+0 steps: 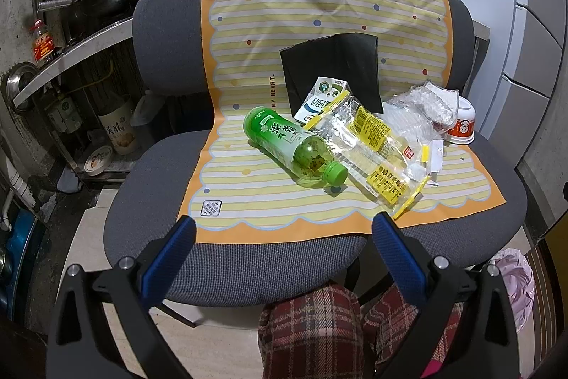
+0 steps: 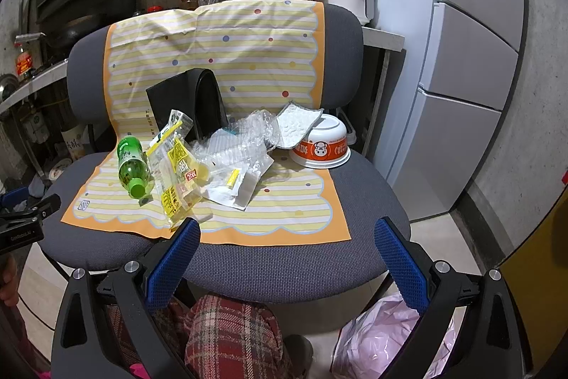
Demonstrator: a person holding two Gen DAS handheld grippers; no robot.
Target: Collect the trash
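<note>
Green bottle lies flat, cap toward grippers.

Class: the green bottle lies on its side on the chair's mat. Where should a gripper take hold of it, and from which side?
Grip the green bottle across its labelled body, coming down from above with the fingers straddling its width. It lies flat, cap towards the chair's front edge; the body looks wide and even, and the yellow wrapper crowds its right side.

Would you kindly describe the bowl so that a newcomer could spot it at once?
Start at the grey chair draped with a striped mat. At the right end of the litter on the seat sits the bowl, upside down. It alone is orange and white with a cartoon face.
</note>
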